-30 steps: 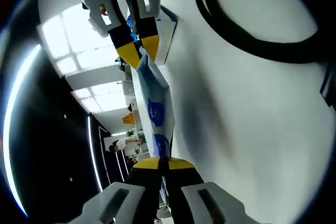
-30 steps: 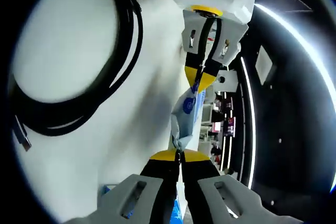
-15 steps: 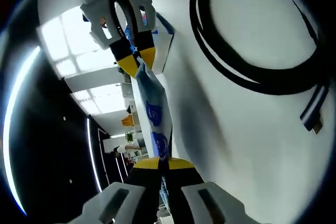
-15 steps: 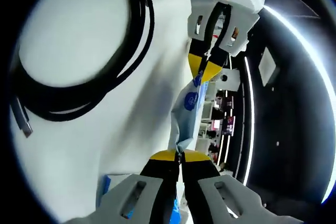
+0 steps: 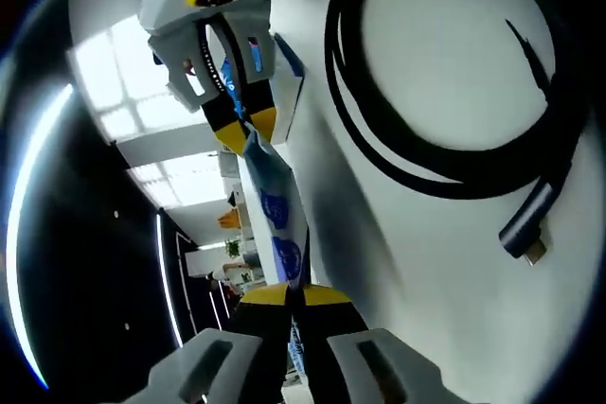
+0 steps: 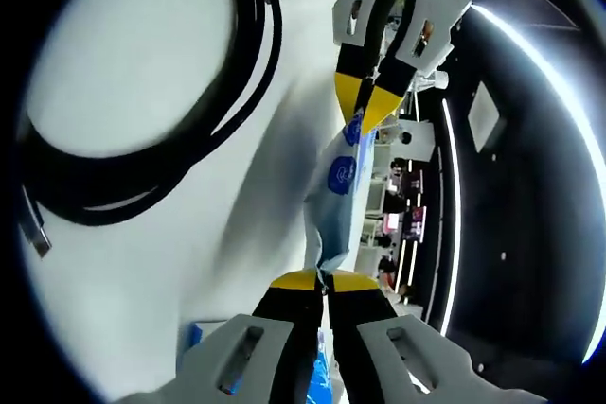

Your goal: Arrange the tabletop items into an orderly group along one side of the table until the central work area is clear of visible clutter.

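Observation:
A white packet with blue print (image 5: pixel 280 215) hangs above the white table (image 5: pixel 454 328), stretched between both grippers. My left gripper (image 5: pixel 294 294) is shut on its near end in the left gripper view. At the top of that view the right gripper (image 5: pixel 249 131) pinches the far end. In the right gripper view my right gripper (image 6: pixel 322 280) is shut on the packet (image 6: pixel 338 194), and the left gripper (image 6: pixel 365 118) grips the other end. A coiled black cable (image 5: pixel 417 130) with a metal plug (image 5: pixel 526 237) lies on the table, and the coil (image 6: pixel 222 101) also shows in the right gripper view.
A blue and white box (image 5: pixel 287 84) lies on the table behind the right gripper. A blue-edged box (image 6: pixel 194 336) sits by my right gripper's base. Past the table edge a dark room with light strips (image 6: pixel 453 234) opens out.
Both grippers still hold the packet. The left gripper view has shifted and now takes in the whole cable coil and its plug. In the right gripper view the left gripper sits higher.

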`<action>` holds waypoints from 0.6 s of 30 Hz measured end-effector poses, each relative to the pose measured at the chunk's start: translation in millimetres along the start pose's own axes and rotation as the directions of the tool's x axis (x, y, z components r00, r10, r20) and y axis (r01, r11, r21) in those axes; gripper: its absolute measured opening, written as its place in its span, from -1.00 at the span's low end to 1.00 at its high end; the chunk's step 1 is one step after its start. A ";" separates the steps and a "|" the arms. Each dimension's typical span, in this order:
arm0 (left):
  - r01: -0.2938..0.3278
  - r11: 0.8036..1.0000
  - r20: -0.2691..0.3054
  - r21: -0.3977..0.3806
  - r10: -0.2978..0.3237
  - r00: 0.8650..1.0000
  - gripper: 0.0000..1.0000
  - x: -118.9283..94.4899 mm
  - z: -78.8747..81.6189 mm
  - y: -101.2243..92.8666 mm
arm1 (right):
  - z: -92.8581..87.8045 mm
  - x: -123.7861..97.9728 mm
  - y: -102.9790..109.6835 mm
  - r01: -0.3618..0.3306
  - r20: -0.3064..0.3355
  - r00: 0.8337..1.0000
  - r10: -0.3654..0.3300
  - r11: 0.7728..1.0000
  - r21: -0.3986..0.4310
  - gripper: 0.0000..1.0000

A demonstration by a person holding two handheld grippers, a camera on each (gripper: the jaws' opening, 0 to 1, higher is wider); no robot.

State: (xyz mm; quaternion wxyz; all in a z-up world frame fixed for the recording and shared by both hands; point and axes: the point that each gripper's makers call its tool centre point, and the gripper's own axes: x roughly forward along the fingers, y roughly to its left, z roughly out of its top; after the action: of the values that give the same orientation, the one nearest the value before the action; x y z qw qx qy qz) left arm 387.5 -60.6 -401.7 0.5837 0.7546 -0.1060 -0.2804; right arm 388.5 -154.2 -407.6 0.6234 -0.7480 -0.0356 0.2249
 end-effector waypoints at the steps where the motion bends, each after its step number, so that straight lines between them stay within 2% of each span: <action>1: 0.001 1.000 0.000 -0.002 -0.001 1.000 -0.99 -0.7 0.0 -0.8 | 3.2 -0.7 0.0 0.000 -0.001 1.000 0.000 1.000 -0.002 -1.00; 18: 0.023 1.000 -0.016 -0.012 -0.023 1.000 -0.99 -4.0 -8.2 -12.0 | 8.2 13.7 -1.4 -0.010 0.006 1.000 0.010 1.000 -0.003 -1.00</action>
State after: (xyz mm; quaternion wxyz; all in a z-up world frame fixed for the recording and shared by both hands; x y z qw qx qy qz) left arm 386.7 -48.3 -410.4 0.5858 0.7545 -0.0912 -0.2816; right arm 397.9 -141.8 -411.3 0.6209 -0.7485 -0.0342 0.2303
